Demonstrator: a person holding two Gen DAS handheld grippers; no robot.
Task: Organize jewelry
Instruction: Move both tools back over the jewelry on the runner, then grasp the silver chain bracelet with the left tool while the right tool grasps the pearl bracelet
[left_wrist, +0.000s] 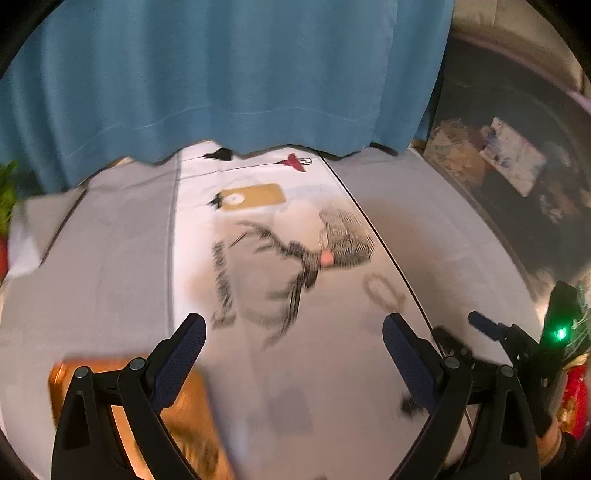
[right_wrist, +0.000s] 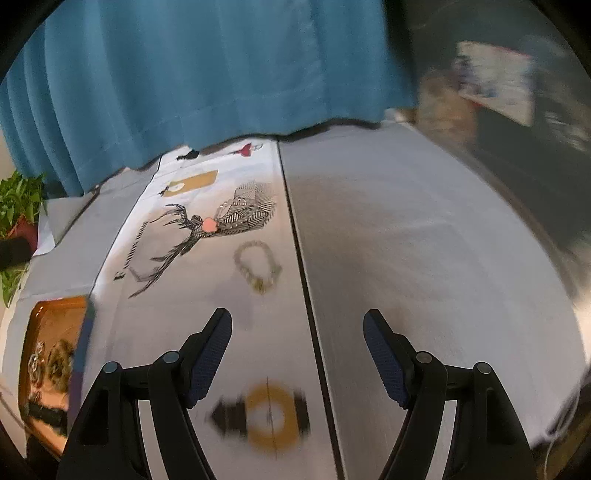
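Both grippers, left (left_wrist: 294, 341) and right (right_wrist: 297, 341), hover jaws wide and empty, since the beaded bracelet (right_wrist: 258, 267) lies loose on the desk (right_wrist: 424, 240), outside the orange tray (right_wrist: 48, 314).

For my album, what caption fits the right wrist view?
Open right gripper above printed tablecloth, facing a beaded bracelet.

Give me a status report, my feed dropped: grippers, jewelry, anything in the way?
Left gripper open, empty. Right gripper open, empty. Bracelet loose on the cloth ahead; tray at left already holds pieces. Nothing in the way.
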